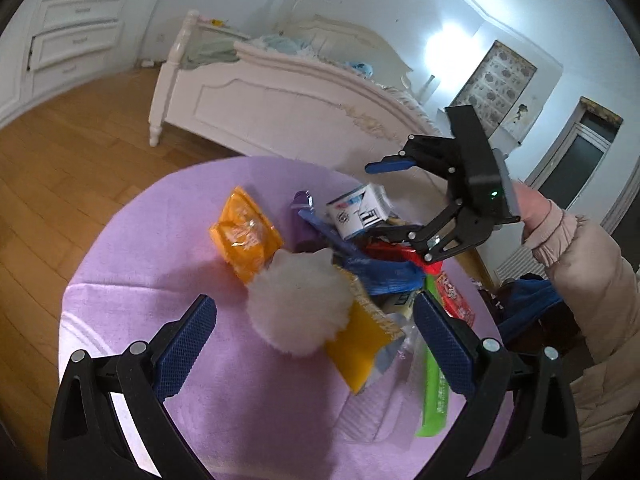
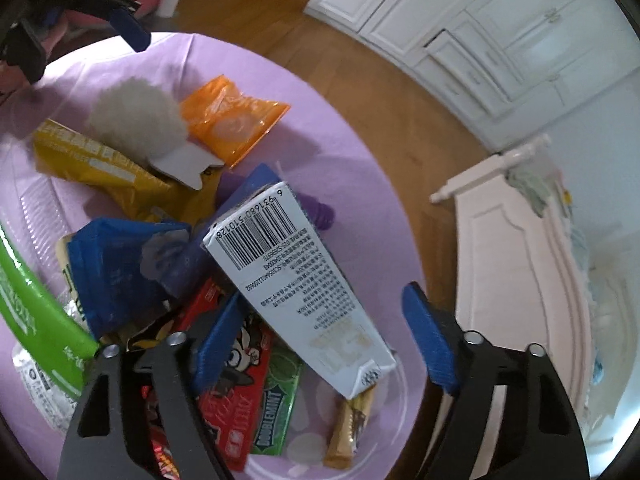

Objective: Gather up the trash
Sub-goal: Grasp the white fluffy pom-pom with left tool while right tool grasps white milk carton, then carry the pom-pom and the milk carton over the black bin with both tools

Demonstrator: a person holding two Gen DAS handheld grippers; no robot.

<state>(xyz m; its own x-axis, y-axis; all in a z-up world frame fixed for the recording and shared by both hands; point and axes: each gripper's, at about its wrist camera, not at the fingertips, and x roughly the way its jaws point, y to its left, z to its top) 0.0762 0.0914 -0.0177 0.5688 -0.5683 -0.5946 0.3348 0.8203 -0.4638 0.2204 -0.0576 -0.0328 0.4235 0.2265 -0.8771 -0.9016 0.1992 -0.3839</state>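
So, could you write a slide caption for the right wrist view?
Open right gripper straddling a white carton atop snack wrappers on a purple tablecloth.

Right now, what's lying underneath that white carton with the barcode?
The white carton leans on a pile: a dark blue packet, a red cartoon wrapper, a green Doublemint pack and a tan stick poke out from under it. Whatever lies directly beneath its middle is covered.
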